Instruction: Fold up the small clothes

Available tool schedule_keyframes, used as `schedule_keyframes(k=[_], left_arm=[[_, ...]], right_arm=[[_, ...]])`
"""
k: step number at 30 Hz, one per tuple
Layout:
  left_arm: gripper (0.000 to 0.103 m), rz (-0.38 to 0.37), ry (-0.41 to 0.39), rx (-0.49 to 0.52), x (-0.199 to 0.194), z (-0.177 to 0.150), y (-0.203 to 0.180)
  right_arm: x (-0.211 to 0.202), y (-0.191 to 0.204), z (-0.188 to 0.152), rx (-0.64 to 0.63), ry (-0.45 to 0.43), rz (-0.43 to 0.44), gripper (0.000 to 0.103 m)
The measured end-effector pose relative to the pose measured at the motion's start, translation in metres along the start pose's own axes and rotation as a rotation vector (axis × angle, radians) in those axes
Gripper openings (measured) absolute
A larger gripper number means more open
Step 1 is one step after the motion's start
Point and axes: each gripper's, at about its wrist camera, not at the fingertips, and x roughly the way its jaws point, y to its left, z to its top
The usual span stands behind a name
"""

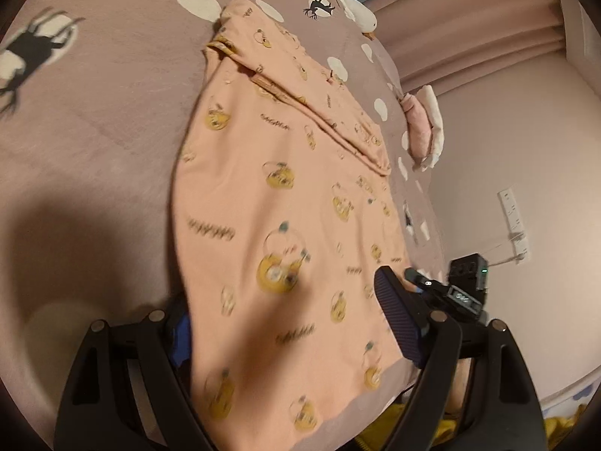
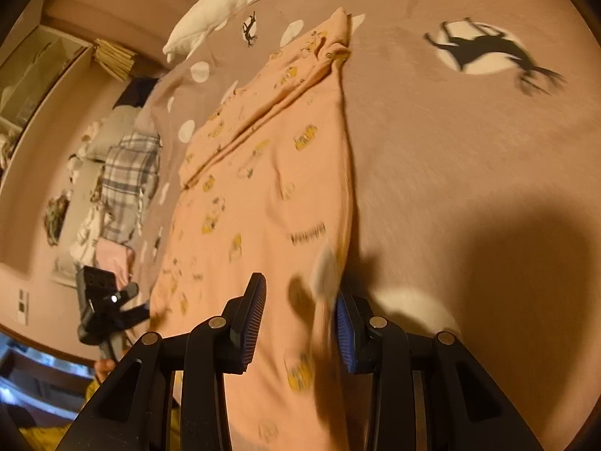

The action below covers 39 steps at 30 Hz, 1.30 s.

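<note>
A peach garment (image 1: pixel 285 195) printed with yellow figures lies lengthwise on the mauve bedcover (image 1: pixel 94 131), one sleeve folded across its far part. My left gripper (image 1: pixel 289 330) straddles the near hem with its jaws wide. The left pad is partly hidden under the cloth edge and the right pad stands clear of the cloth. In the right wrist view the same garment (image 2: pixel 263 188) runs away from me. My right gripper (image 2: pixel 298 325) sits over its near right edge, where a raised fold (image 2: pixel 325 293) stands beside the right pad and a gap shows to the left pad. Both views are motion-blurred.
The bedcover bears white dots and black deer silhouettes (image 2: pixel 484 50). A white pillow (image 2: pixel 225 3) lies at the far end. Piled clothes, one plaid (image 2: pixel 127 176), lie beside the bed, and a pink folded cloth (image 1: pixel 420 127) is at its edge. A wall socket (image 1: pixel 512 218) is on the right.
</note>
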Motion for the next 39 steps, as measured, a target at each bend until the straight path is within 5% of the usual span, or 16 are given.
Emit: schedule_keyframes(k=[10,25,32,39], left_arm=[[0.070,-0.020,0.021,-0.015,0.000,-0.006,0.000],[0.067,-0.085,0.058,-0.029,-0.014,-0.055,-0.005],[0.040,-0.041,0.034,-0.071,-0.008,-0.049,0.001],[0.019,0.006,0.024,-0.108,-0.008,-0.048,0.007]], right_arm=[[0.006,-0.005,0.007,0.019,0.018,0.082,0.035],[-0.014,0.000,-0.050,0.012,0.078,0.140,0.035],[-0.009,0.003,-0.048,0.013,0.057,0.114,0.032],[-0.008,0.009,-0.052,-0.019,0.039,0.066,0.015]])
